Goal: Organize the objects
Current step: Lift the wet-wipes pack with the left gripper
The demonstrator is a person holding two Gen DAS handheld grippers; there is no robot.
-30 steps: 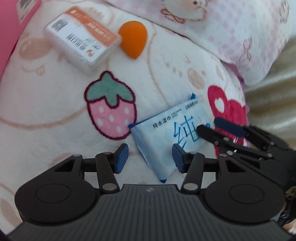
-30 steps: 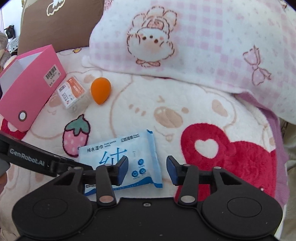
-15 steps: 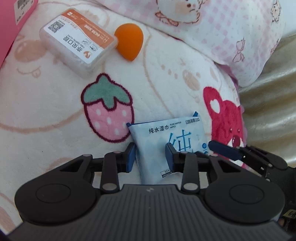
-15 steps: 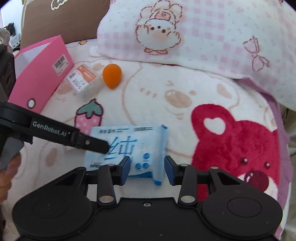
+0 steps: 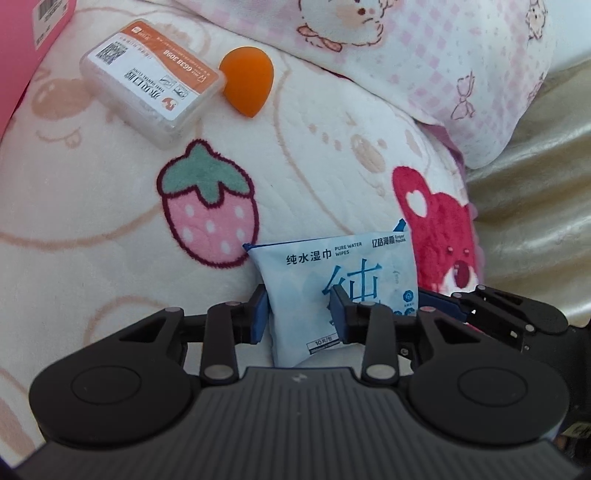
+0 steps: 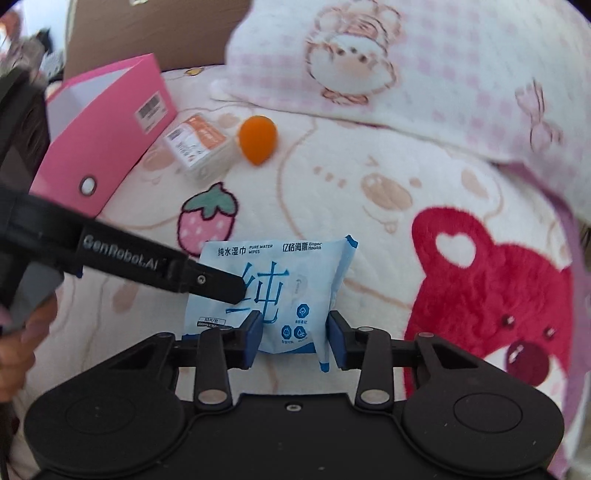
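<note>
Blue wipes pack (image 5: pixel 332 291), lower edge hidden behind left gripper (image 5: pixel 297 314).

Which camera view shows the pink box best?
The right wrist view: the pink box shows its open top, barcode label and round hole. The left wrist view shows only a pink corner with a barcode at the frame edge.

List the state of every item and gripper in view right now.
wipes pack: buckled, pinched between both grippers.
left gripper: jaws just closed, shut on the wipes pack.
right gripper: jaws just been closing, shut on the wipes pack.
pink box: top open.
clear case: closed, lying flat.
orange sponge: lying loose.
</note>
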